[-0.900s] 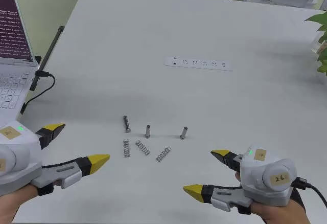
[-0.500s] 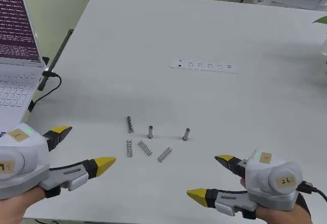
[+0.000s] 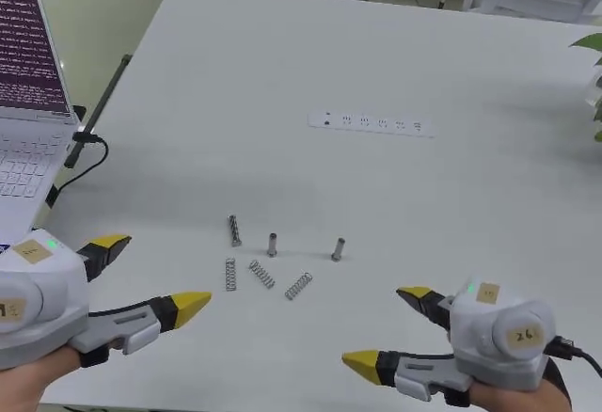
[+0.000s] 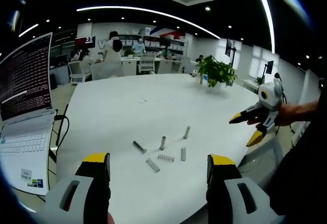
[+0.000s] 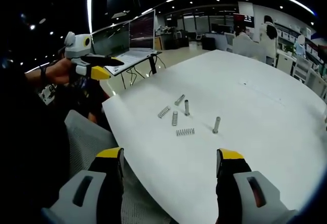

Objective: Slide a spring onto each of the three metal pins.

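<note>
Hovering left gripper (image 3: 152,271) and right gripper (image 3: 386,327), jaws open and empty, I am fearing a clumsy pinch flicking springs (image 3: 262,274), toppling pins (image 3: 272,244).

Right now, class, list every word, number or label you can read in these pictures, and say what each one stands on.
"26": handwritten on a tan sticker on the white right gripper's round cap.
Second tan sticker on that gripper: too small to read.
Tan stickers on the white left gripper: too blurred to read.
Purple laptop screen: white text lines, too small to read.
White power strip: no legible marking.
</note>
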Tool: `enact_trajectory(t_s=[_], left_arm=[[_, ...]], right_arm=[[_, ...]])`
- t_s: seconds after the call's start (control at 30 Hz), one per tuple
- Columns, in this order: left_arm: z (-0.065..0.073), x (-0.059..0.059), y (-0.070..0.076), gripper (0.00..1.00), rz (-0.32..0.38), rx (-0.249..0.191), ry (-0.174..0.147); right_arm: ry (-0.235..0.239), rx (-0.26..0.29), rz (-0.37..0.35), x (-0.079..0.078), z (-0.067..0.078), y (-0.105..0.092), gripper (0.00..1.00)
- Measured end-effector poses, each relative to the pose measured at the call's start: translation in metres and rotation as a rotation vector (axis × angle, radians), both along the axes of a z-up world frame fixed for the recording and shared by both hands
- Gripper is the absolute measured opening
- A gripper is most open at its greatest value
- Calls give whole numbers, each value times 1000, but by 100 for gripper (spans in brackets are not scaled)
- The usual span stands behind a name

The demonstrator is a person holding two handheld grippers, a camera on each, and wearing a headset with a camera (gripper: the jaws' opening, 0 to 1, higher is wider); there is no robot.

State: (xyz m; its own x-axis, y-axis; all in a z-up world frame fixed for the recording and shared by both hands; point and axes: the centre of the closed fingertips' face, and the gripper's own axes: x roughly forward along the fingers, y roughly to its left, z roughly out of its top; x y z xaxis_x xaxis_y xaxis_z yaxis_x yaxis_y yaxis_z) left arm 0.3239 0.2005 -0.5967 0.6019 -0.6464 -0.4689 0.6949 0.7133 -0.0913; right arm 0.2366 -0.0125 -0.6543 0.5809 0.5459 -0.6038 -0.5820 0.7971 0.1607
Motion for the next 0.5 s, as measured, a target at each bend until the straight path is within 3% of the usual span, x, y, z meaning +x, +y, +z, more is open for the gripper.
enact_trajectory(t_s=[0.5], left_arm=[[6,2,0,74,-4,3,-10]], right_arm=[[-9,13,-14,1,4,1,72]])
